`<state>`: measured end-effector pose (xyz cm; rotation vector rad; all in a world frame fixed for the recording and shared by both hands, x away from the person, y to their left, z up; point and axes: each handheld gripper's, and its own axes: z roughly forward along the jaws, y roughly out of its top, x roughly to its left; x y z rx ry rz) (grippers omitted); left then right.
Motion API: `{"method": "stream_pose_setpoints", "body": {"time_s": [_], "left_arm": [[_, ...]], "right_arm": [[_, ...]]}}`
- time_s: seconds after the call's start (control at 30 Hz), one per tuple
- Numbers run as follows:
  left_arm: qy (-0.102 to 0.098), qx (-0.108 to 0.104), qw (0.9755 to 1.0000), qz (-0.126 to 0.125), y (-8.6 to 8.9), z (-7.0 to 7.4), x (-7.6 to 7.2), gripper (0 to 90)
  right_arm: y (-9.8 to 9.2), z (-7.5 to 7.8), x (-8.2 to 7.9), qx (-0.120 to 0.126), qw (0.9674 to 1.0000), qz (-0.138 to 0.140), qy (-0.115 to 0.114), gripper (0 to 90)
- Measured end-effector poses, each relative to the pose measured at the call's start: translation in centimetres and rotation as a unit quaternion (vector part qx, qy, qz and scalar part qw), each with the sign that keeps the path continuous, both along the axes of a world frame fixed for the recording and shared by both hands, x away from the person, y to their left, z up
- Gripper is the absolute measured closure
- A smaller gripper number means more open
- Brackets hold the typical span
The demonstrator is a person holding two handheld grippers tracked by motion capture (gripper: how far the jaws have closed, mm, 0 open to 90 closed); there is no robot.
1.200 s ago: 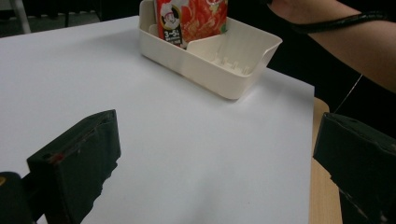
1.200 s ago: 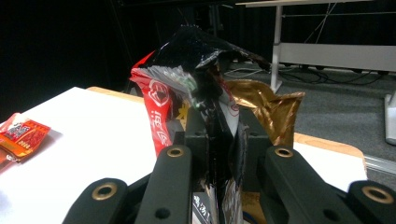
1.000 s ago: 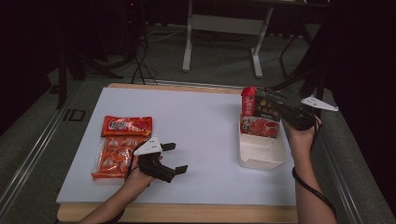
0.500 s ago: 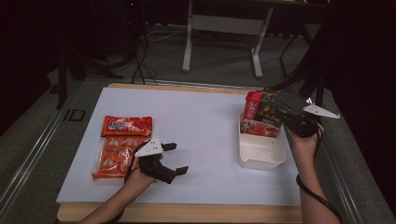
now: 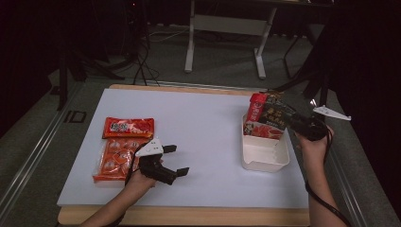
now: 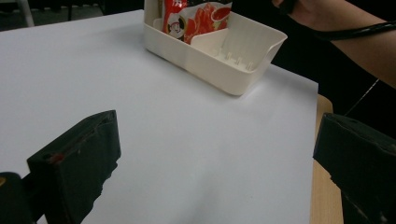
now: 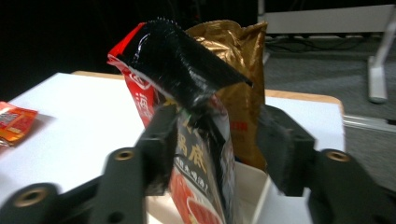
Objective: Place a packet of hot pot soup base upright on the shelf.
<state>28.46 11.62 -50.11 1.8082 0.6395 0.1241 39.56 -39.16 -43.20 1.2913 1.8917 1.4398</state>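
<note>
A white divided bin sits on the right of the white board. A black and red snack packet stands upright in its far compartment, next to a red packet and a gold one. My right gripper is around the top of the black and red packet. Its jaws have just been opening; the packet stands between them, and the right jaw is clear of it. My left gripper rests open on the board with nothing between its jaws, just right of two orange packets.
A red-orange packet lies flat behind the orange ones at the board's left. The near compartment of the bin holds nothing. Bare board stretches between my two hands. Dark floor and a table frame lie beyond the far edge.
The right gripper's jaws have parted around the black and red packet, which has sunk a little into the bin. The left gripper has stayed where it was.
</note>
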Motion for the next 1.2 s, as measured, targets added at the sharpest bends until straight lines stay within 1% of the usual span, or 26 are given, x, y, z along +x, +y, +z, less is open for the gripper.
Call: {"method": "stream_pose_setpoints", "body": {"time_s": [0.03,0.1,0.2,0.23,0.3,0.37,0.4,0.47,0.53,0.63,0.7,0.77,0.83,0.9,1.0,1.03,1.07,1.1,1.2], "left_arm": [[0.000,-0.001,1.0000,0.001,0.0,0.0,0.0,0.8],[0.000,-0.002,1.0000,0.000,0.0,0.1,0.0,0.8],[-0.003,-0.003,1.0000,0.000,0.1,0.2,0.0,0.8],[-0.003,-0.001,1.0000,0.002,0.1,0.2,0.0,0.9],[0.003,-0.004,1.0000,0.003,0.3,0.3,0.0,0.8],[0.006,-0.001,1.0000,0.007,0.4,0.4,0.1,0.9],[0.007,-0.001,1.0000,0.006,0.5,0.4,0.1,0.9],[0.011,-0.001,0.9999,0.007,0.6,0.4,0.2,0.9],[0.016,-0.004,0.9999,0.002,0.7,0.5,0.3,0.9],[0.009,0.008,0.9999,0.000,0.6,0.6,0.2,0.9],[0.010,0.008,0.9999,-0.003,0.6,0.7,0.1,3.5],[0.012,0.011,0.9999,-0.005,0.7,0.8,0.0,4.1],[0.014,0.012,0.9998,-0.006,0.7,1.0,-0.1,4.1],[0.014,0.012,0.9998,-0.008,0.9,1.2,-0.1,4.1],[0.014,0.011,0.9998,-0.004,1.2,1.4,-0.1,4.6],[0.014,0.010,0.9999,0.000,1.6,1.6,-0.1,4.7],[0.014,0.010,0.9999,0.000,1.6,1.6,-0.1,5.0],[0.011,0.014,0.9998,0.004,1.9,1.8,-0.1,5.5],[0.010,0.020,0.9996,0.015,2.8,2.3,0.0,5.6]], "right_arm": [[0.0,0.1,-0.2,-0.002,1.0000,-0.002,-0.001,43.6],[0.1,0.3,-0.7,0.001,1.0000,-0.004,0.005,35.1],[0.2,0.8,-1.6,0.006,1.0000,-0.007,0.002,21.6],[0.3,1.0,-2.0,0.009,0.9999,-0.007,-0.002,17.8],[0.5,1.4,-2.8,0.010,0.9997,-0.014,-0.015,14.0],[0.8,1.9,-3.6,-0.005,0.9996,-0.016,-0.023,13.5],[1.1,2.1,-4.0,-0.008,0.9995,-0.018,-0.026,13.7],[1.5,2.5,-4.7,-0.012,0.9996,-0.009,-0.025,13.7],[2.1,2.9,-5.5,-0.011,0.9995,-0.001,-0.031,13.8],[3.1,3.3,-6.5,-0.006,0.9991,0.020,-0.036,14.0],[3.8,3.5,-7.1,-0.006,0.9986,0.032,-0.040,14.4],[4.5,3.7,-7.6,-0.002,0.9976,0.052,-0.045,14.5],[5.3,3.9,-8.1,-0.009,0.9967,0.063,-0.052,14.5],[6.0,4.2,-8.5,-0.011,0.9952,0.078,-0.058,14.5],[7.0,4.4,-9.3,-0.014,0.9936,0.093,-0.064,14.5],[7.5,4.4,-9.6,-0.015,0.9930,0.099,-0.064,14.5],[7.5,4.4,-9.6,-0.015,0.9930,0.099,-0.064,14.5],[8.2,4.4,-10.0,-0.019,0.9917,0.106,-0.070,14.5],[9.0,4.2,-10.3,-0.022,0.9904,0.120,-0.066,14.4]]}}
